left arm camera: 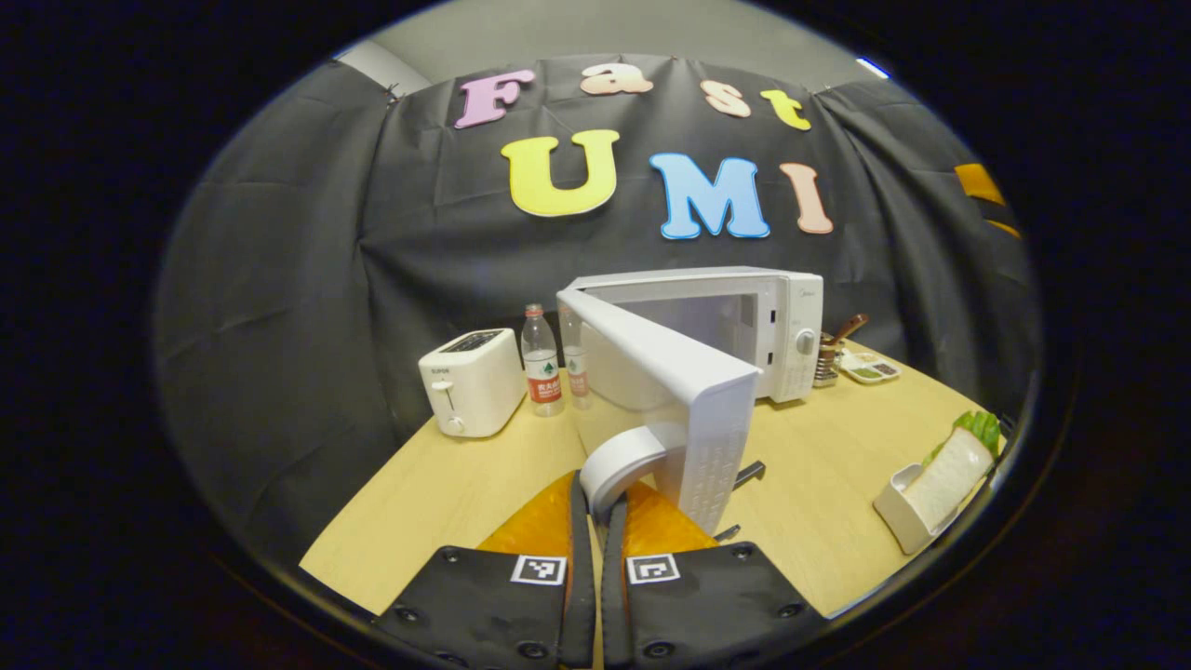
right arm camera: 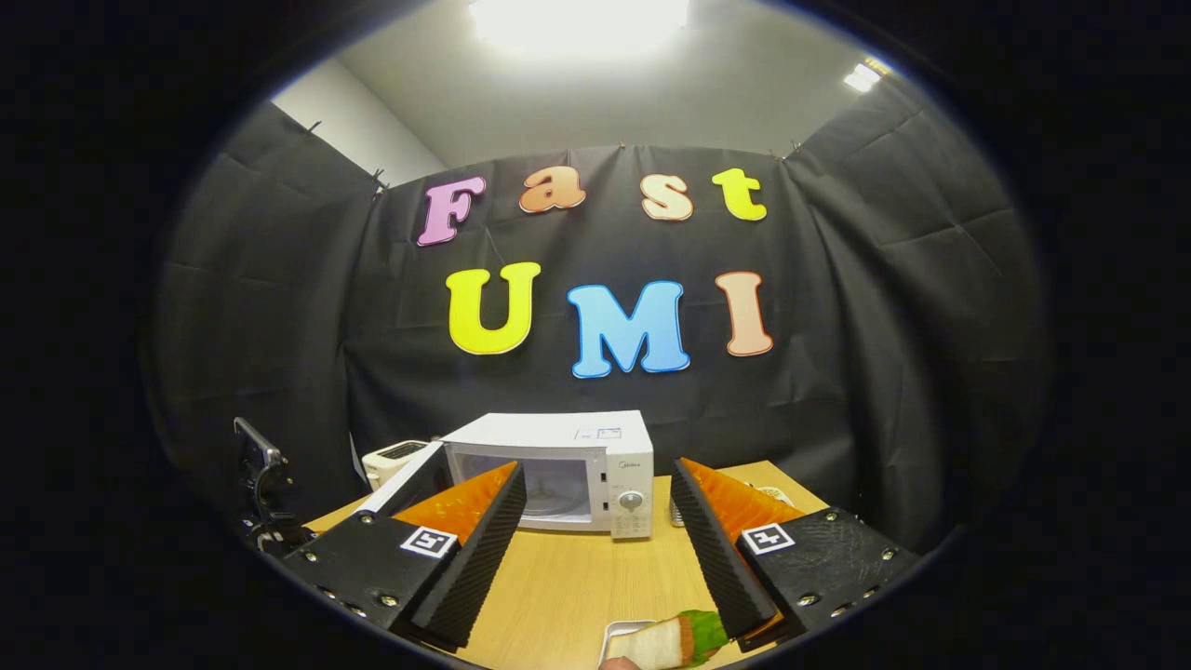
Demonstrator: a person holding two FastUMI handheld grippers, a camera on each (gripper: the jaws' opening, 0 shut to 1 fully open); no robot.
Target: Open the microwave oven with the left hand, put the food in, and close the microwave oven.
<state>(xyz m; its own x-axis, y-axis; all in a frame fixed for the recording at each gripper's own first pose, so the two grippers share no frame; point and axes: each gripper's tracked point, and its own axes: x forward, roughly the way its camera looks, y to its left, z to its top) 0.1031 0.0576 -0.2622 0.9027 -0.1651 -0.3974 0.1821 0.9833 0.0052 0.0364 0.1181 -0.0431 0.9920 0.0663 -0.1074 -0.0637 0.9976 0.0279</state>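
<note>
**Q:** Left gripper view: why does my left tool (left arm camera: 598, 507) sit so close to the microwave door (left arm camera: 670, 372)?

**A:** My fingers are pinched on the door handle (left arm camera: 622, 461), because the door swings from its far hinge. It stands wide, the cavity of the microwave oven (left arm camera: 735, 321) exposed.

**Q:** And the food?

**A:** The sandwich (left arm camera: 954, 465) leans in a white tray (left arm camera: 898, 512) on the bench (left arm camera: 447, 484), to the right, well apart from the oven. In the right gripper view my right tool (right arm camera: 600, 549) hangs with fingers spread and nothing between them, just above that sandwich, I judge so that it can collect the food next.
</note>
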